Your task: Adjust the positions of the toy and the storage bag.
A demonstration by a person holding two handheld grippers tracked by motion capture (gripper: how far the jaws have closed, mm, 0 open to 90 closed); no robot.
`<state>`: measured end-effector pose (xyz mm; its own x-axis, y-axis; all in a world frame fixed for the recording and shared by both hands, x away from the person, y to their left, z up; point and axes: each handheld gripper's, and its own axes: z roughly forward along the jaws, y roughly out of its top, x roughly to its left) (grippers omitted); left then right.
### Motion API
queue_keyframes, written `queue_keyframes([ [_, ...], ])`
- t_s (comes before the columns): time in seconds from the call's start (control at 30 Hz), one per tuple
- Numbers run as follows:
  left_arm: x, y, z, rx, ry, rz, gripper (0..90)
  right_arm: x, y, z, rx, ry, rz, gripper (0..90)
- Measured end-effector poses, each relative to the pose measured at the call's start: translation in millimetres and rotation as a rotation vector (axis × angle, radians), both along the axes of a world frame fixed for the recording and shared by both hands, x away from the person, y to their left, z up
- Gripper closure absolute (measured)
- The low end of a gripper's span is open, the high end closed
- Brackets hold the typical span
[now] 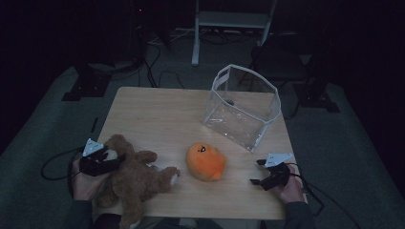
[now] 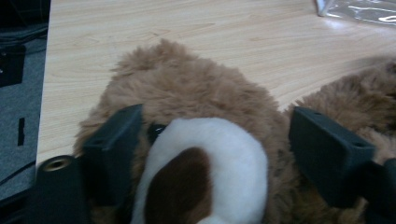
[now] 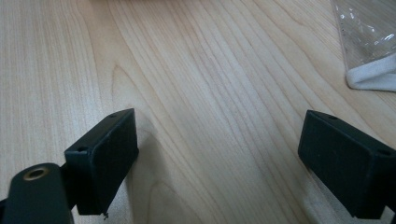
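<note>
Table (image 1: 157, 109): one, light wood with visible grain, squarish, standing on grey carpet. Plush dog (image 1: 131, 174): one, shaggy brown fur with a white muzzle and a dark brown patch, lying sprawled at the near left corner, limbs spread toward the middle. Left gripper (image 1: 112, 161): black, grey three-cornered plate on top, held in a hand at the table's left edge; in the left gripper view its jaws straddle the dog's head (image 2: 196, 154), the left pad against the fur, the right pad just beside it, not clamped. Orange plush (image 1: 206, 161): one, smooth rounded lump with a small dark face mark, just right of the dog's outstretched paw and apart from it, between the two grippers. Clear bin (image 1: 241, 107): one, thin transparent plastic, angular walls, open top, at the far right of the table, well behind the orange plush. Right gripper (image 1: 259, 171): black, same plate, at the near right corner; jaws wide apart over bare wood, holding nothing. Cables: one trailing from each gripper.
</note>
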<state>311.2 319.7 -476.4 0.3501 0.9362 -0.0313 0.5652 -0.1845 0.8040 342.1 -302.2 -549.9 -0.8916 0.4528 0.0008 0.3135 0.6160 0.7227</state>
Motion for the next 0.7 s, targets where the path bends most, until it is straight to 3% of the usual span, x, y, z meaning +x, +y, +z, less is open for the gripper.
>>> queue_keyframes([
  [0.1, 2.7, -3.7, 0.6, 0.015, -0.006, 0.015, 42.2, 0.0, 0.0, 0.0, 0.0, 0.0, 0.0, 11.4],
  [0.23, 4.7, -8.3, 1.6, 0.027, -0.007, 0.006, 47.9, 0.0, 0.0, 0.0, 0.0, 0.0, 0.0, 11.4],
  [0.33, 7.6, -15.7, 4.0, 0.025, -0.036, -0.015, 51.9, 0.0, 0.0, 0.0, 0.0, 0.0, 0.0, 11.4],
  [0.4, 10.2, -20.3, 6.0, 0.023, -0.049, -0.042, 52.4, 0.0, 0.0, 0.0, 0.0, 0.0, 0.0, 11.4],
  [0.57, 23.5, -47.1, 21.2, 0.065, -0.122, -0.18, 52.9, 0.1, 0.0, 0.0, 0.0, -0.001, 0.001, 11.4],
  [0.7, 38.3, -69.2, 29.9, 0.094, -0.162, -0.262, 53.2, 0.0, 0.0, 0.0, 0.0, 0.0, 0.0, 11.4],
])
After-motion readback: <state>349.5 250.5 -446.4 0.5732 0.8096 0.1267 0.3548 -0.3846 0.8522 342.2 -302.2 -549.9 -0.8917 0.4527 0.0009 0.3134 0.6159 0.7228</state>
